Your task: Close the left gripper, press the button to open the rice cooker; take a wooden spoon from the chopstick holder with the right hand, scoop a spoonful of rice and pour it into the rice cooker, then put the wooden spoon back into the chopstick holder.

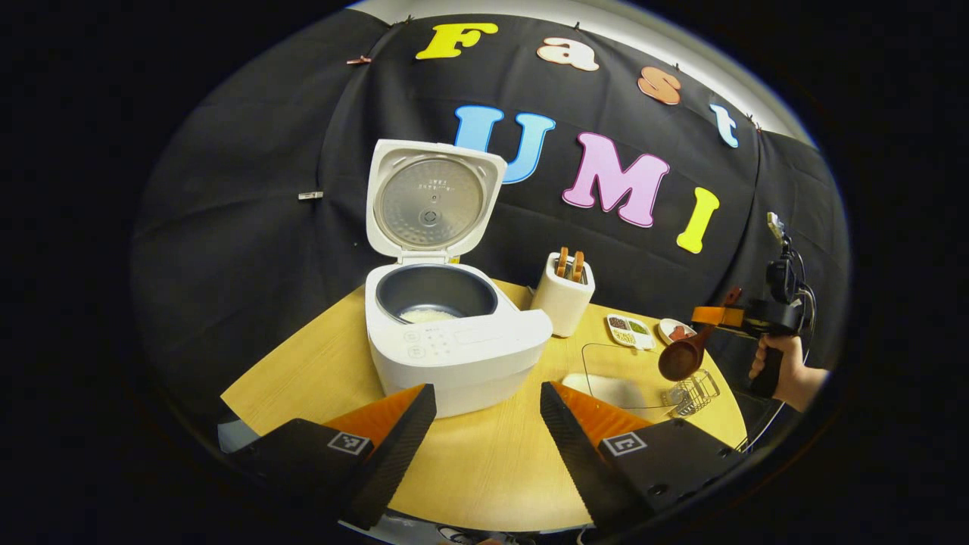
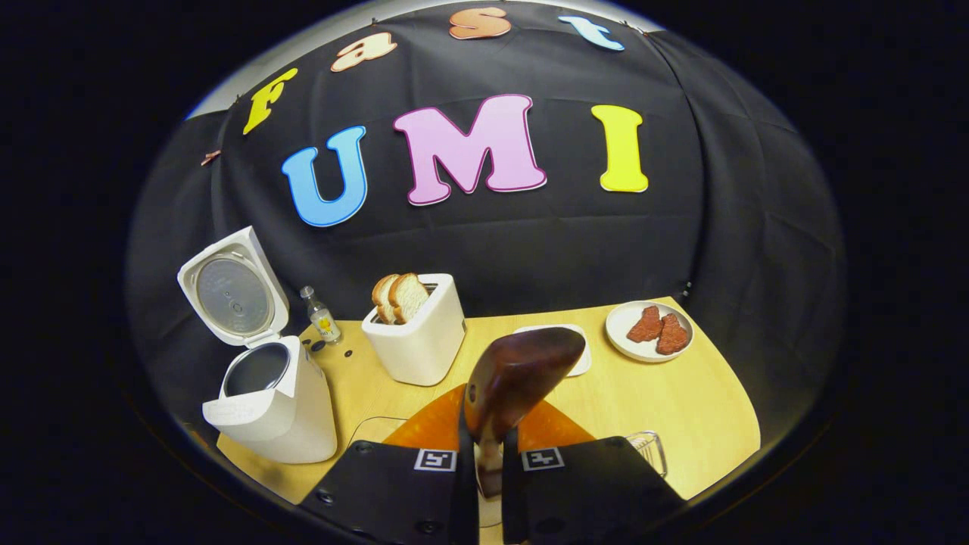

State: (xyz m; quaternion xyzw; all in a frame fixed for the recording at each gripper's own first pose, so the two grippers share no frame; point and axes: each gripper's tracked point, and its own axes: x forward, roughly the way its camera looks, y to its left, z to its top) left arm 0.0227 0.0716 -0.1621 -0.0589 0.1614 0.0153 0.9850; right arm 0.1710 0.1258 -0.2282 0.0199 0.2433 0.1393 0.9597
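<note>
The white rice cooker [image 1: 454,348] stands on the wooden table with its lid [image 1: 431,198] raised; some white rice lies in its dark pot [image 1: 428,313]. My left gripper [image 1: 488,393] hovers open just in front of the cooker, holding nothing. To the right, a hand holds my right gripper [image 1: 719,316], shut on the handle of a dark wooden spoon [image 1: 683,357] that hangs above the wire chopstick holder [image 1: 690,391]. In the right gripper view the spoon [image 2: 522,371] rises from between the fingers of my right gripper [image 2: 488,435], and the open cooker [image 2: 265,401] is at the left.
A white toaster [image 2: 420,333] with bread slices stands behind the spoon. A small bottle [image 2: 322,314] is beside the cooker. A plate of red pieces [image 2: 649,331] and a white dish [image 2: 579,356] lie at the back right. A clear rice container [image 1: 613,378] sits by the holder [image 2: 649,450].
</note>
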